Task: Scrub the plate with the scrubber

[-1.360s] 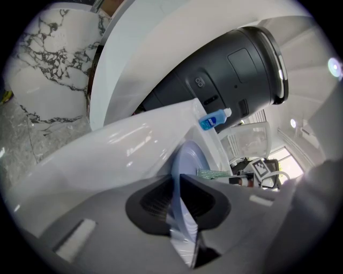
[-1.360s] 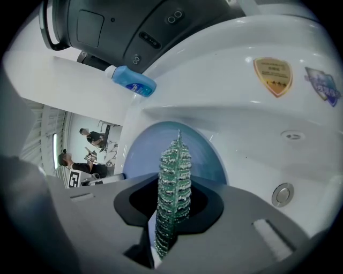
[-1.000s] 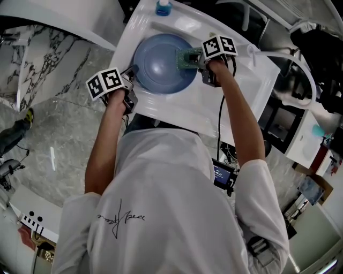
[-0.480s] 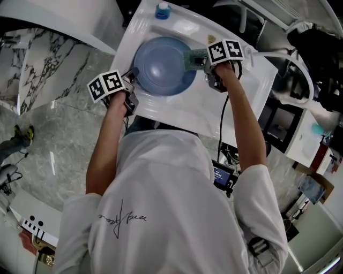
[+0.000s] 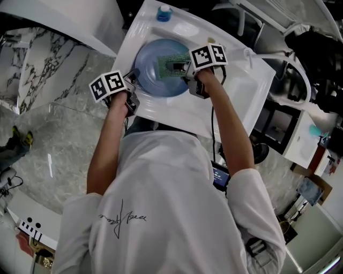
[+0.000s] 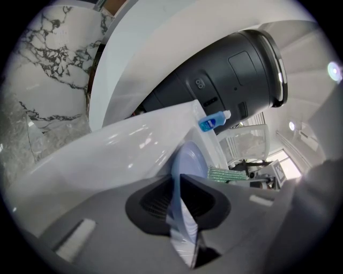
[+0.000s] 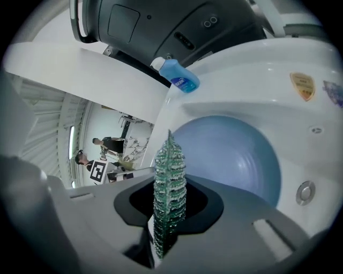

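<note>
the blue plate (image 5: 153, 75) is sat in the white sink (image 5: 230, 101), and its near rim is pinched by the left gripper (image 5: 132, 81). the jaws are squeezed right down onto that thin edge. the green scrubber (image 5: 170, 65) is clamped edge-on in the right gripper (image 5: 181, 67), jaws closed tight on it, and it's held over the plate's inner face, a bit right of the middle. whether it's actually pressed on the surface can't quite be made out. a blue bottle (image 5: 163, 10) is stood on the sink's far rim, just past the plate.

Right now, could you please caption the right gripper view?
Right gripper clamps a green scrubber in front of the blue plate.
</note>
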Available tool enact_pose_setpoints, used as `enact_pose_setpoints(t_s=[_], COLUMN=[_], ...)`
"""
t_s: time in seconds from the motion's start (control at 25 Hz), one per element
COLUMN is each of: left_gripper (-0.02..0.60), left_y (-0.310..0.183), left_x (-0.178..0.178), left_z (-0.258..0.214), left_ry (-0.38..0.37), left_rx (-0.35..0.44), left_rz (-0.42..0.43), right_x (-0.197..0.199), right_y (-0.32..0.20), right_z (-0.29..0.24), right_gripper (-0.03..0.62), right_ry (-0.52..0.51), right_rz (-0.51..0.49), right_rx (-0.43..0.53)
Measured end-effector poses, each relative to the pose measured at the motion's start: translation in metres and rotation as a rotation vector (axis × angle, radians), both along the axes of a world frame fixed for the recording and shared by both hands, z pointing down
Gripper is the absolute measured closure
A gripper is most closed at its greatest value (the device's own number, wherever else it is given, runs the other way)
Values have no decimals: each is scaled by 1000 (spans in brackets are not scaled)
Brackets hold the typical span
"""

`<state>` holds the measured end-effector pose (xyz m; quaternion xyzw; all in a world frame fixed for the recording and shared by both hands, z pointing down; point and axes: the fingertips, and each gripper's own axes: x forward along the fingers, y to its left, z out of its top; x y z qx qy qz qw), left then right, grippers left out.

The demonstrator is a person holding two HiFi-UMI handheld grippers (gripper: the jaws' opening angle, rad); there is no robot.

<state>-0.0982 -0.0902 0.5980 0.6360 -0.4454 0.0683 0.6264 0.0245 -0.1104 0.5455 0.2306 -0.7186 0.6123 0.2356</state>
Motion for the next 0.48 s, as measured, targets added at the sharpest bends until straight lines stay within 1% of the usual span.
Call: enact_pose_setpoints(t_s=[0.28, 0.36, 0.48], left_gripper=[479, 479, 479], left_y=[0, 0, -1], left_x=[0, 0, 0], left_z=[-1, 0, 0], left_ry=[9, 12, 14], left_rx=[2, 1, 0], left_rz=[-4, -4, -2], right_x=[-42, -50, -53], right_y=[16, 21, 29], right_z=[8, 13, 24], right_gripper=[533, 533, 533], right_ry=[-49, -48, -21], right_rz=[-19, -36, -62], right_rx=[-39, -54, -71])
